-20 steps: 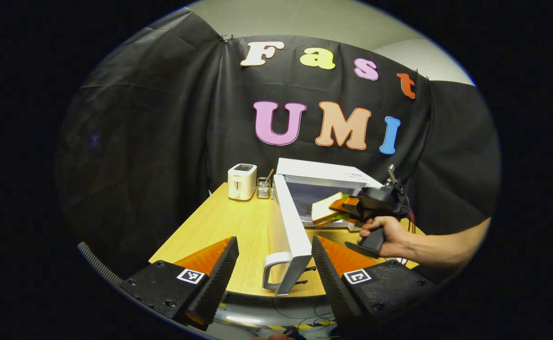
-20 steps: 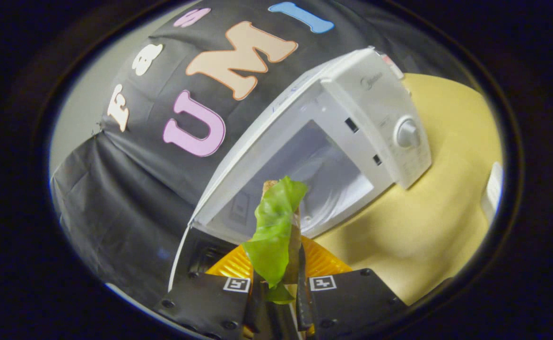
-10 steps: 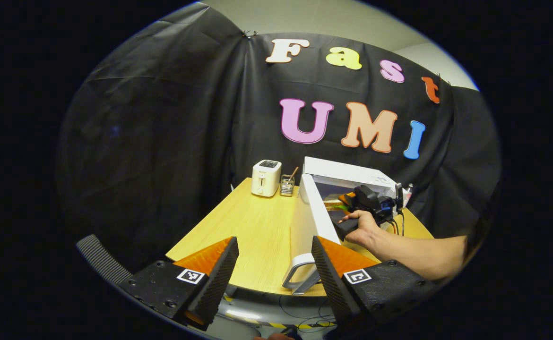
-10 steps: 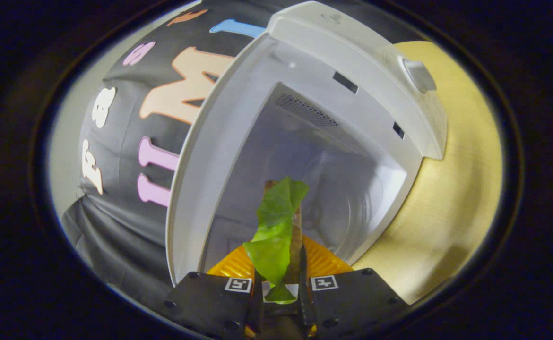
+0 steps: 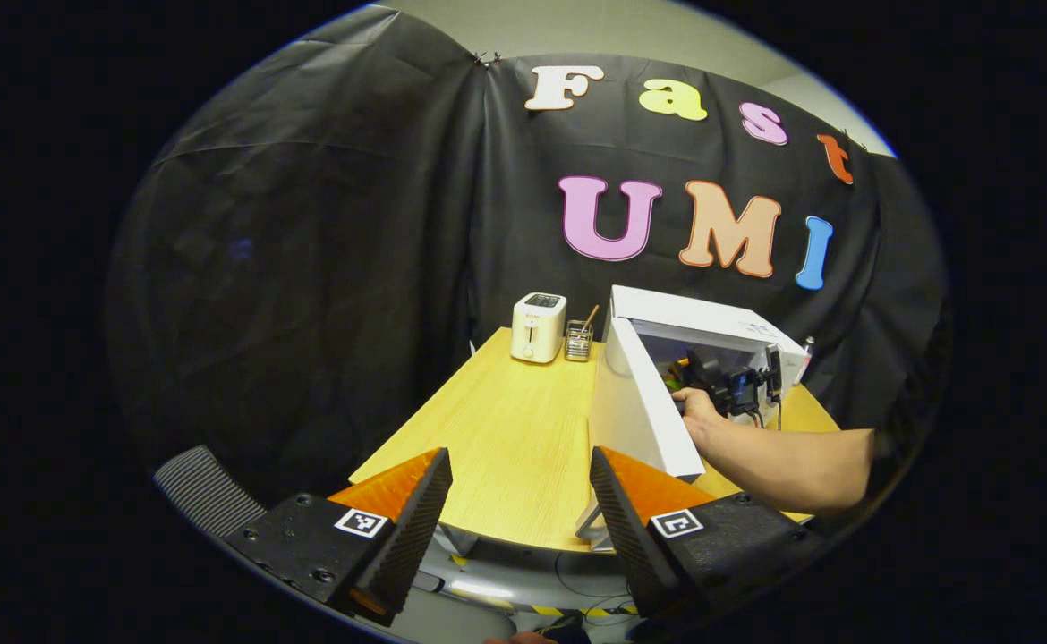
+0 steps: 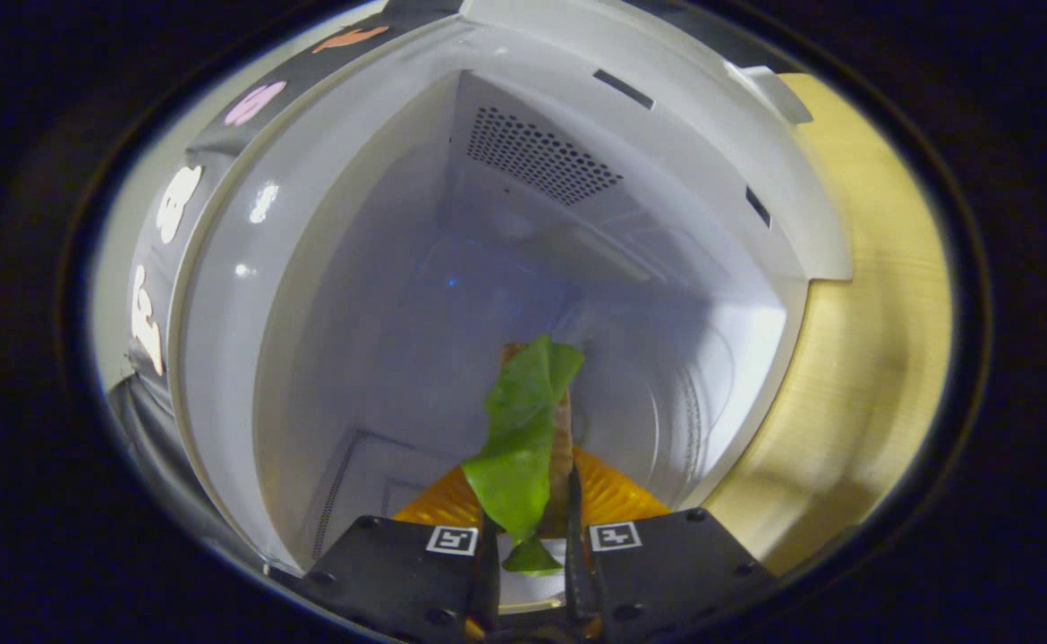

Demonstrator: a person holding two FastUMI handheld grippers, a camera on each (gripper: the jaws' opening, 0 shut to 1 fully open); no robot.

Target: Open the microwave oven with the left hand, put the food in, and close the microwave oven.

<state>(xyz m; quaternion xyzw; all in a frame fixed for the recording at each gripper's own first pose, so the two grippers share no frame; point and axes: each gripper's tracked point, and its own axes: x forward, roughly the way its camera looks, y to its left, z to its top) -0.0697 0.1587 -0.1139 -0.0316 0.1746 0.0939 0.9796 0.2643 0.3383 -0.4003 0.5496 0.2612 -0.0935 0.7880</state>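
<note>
In the right gripper view, our right gripper [image 6: 531,546] is clenched on the sandwich [image 6: 532,429], both fingers pressed flat against its sides, with a lettuce leaf hanging out along the near edge. The sandwich's long axis runs straight ahead from the fingers, pointing into the open cavity of the microwave oven [image 6: 523,259]. The sandwich has crossed the door frame, and the round turntable [image 6: 685,402] lies just ahead of and to the right of its far tip. We judge that the coming move turns on this: the food must travel a little farther in and come down onto the turntable before the fingers let go.

In the left gripper view, our left gripper [image 5: 519,510] is released, its fingers spread wide and holding nothing, hanging near the close edge of the wooden table [image 5: 497,438]. The microwave door [image 5: 640,402] stands swung out toward us, just beyond that gripper, so the left hand is the nearer one for closing it. The right hand [image 5: 698,413] reaches past the door into the oven. A toaster [image 5: 537,326] stands at the far left of the table.
</note>
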